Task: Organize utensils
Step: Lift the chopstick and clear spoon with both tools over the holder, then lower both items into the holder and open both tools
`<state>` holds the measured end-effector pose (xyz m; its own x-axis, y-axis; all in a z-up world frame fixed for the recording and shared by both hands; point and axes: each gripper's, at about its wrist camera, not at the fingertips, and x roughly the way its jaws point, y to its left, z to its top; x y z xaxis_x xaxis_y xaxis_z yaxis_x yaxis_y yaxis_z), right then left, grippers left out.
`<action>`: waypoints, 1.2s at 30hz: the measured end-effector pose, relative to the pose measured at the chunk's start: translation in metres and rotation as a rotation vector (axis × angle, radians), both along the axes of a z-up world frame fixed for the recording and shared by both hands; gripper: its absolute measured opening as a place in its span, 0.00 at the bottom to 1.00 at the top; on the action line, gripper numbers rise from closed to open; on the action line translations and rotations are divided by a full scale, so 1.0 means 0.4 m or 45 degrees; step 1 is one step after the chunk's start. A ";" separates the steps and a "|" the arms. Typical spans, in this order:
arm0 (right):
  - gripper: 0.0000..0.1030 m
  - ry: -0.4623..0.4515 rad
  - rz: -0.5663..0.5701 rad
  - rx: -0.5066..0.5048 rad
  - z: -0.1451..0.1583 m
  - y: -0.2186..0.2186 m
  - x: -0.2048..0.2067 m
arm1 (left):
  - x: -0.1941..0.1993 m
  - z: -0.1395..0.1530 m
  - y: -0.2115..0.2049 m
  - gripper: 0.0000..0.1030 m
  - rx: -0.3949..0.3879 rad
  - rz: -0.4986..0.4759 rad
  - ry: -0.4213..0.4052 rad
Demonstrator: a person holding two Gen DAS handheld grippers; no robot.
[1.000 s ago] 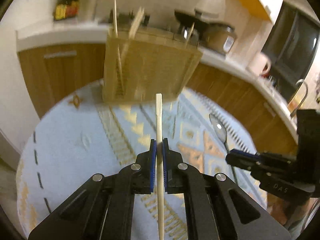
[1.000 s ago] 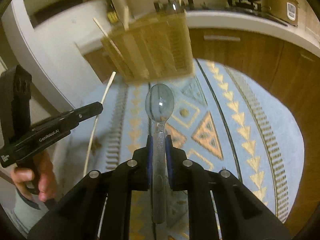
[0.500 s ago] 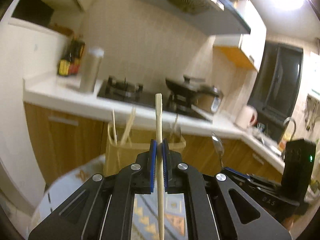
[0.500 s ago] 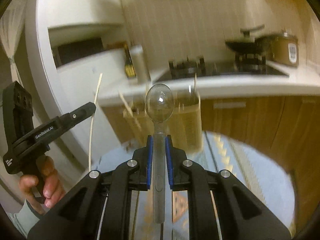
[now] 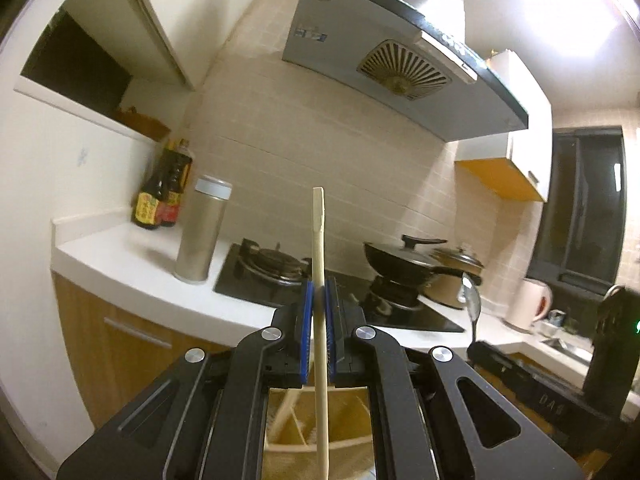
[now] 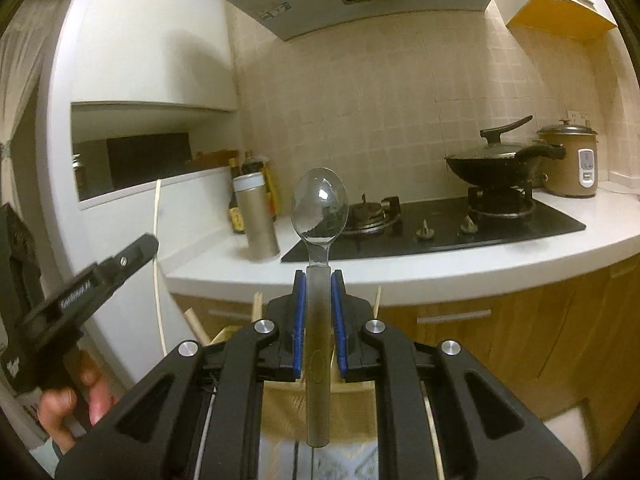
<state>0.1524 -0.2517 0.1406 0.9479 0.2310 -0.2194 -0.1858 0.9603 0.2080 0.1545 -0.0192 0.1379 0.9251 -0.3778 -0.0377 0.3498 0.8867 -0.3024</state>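
Observation:
My left gripper (image 5: pixel 319 296) is shut on a pale wooden chopstick (image 5: pixel 319 240) that stands upright between the blue pads. My right gripper (image 6: pixel 319 280) is shut on a metal spoon (image 6: pixel 319 208), bowl end up. Both are tilted up and look at the kitchen wall. The wooden utensil holder (image 5: pixel 316 436) shows low behind the left fingers, with sticks in it. It also shows in the right wrist view (image 6: pixel 280 400), below the fingers. The left gripper (image 6: pixel 132 256) with its chopstick (image 6: pixel 157 260) appears at the left of the right wrist view. The right gripper (image 5: pixel 480 350) and spoon (image 5: pixel 472 300) appear at the right of the left wrist view.
A white counter (image 5: pixel 132 264) carries a gas hob (image 5: pixel 276 264), a black pan (image 5: pixel 404 258), a rice cooker (image 6: pixel 568 164), a steel flask (image 5: pixel 202 232) and sauce bottles (image 5: pixel 160 192). A range hood (image 5: pixel 400 60) hangs above. A patterned blue tablecloth (image 6: pixel 340 460) lies below.
Both grippers have tilted up from looking down at the table and holder to looking at the kitchen wall. The holder has dropped to the bottom of both views. Both still hold their utensils.

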 end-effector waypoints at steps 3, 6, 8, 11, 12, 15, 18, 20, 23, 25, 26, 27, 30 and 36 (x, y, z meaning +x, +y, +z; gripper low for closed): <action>0.10 -0.019 -0.010 0.008 -0.006 0.003 0.057 | 0.039 -0.012 -0.009 0.04 0.019 0.023 -0.018; 0.10 -0.020 -0.026 0.017 -0.024 0.005 0.095 | 0.082 -0.029 -0.011 0.04 0.029 0.027 -0.012; 0.10 -0.026 -0.039 0.014 -0.034 0.006 0.114 | 0.107 -0.041 -0.009 0.04 0.023 0.034 -0.002; 0.10 -0.025 -0.047 0.030 -0.049 0.008 0.151 | 0.134 -0.055 -0.002 0.04 0.012 0.044 0.007; 0.10 -0.026 -0.054 0.032 -0.055 0.008 0.162 | 0.141 -0.060 -0.002 0.04 0.013 0.044 0.009; 0.10 -0.031 -0.062 0.048 -0.073 0.004 0.183 | 0.157 -0.074 -0.005 0.04 0.025 0.047 0.016; 0.10 -0.020 -0.063 0.054 -0.098 0.000 0.202 | 0.171 -0.090 -0.003 0.04 0.014 0.050 0.029; 0.10 -0.026 -0.073 0.039 -0.112 0.002 0.203 | 0.176 -0.099 0.002 0.04 0.001 0.054 0.030; 0.10 -0.035 -0.089 0.009 -0.123 0.007 0.197 | 0.183 -0.098 0.009 0.04 -0.026 0.049 0.030; 0.10 -0.048 -0.103 -0.001 -0.126 0.008 0.191 | 0.178 -0.094 0.007 0.04 -0.036 0.060 0.009; 0.10 -0.050 -0.104 -0.005 -0.127 0.009 0.189 | 0.176 -0.091 0.006 0.04 -0.039 0.074 -0.010; 0.10 -0.052 -0.110 -0.016 -0.129 0.012 0.188 | 0.175 -0.091 0.003 0.04 -0.041 0.083 -0.022; 0.10 -0.069 -0.135 -0.071 -0.137 0.028 0.179 | 0.174 -0.090 -0.011 0.04 -0.031 0.106 -0.053; 0.10 -0.142 -0.180 -0.157 -0.142 0.056 0.146 | 0.145 -0.095 -0.026 0.04 -0.015 0.186 -0.154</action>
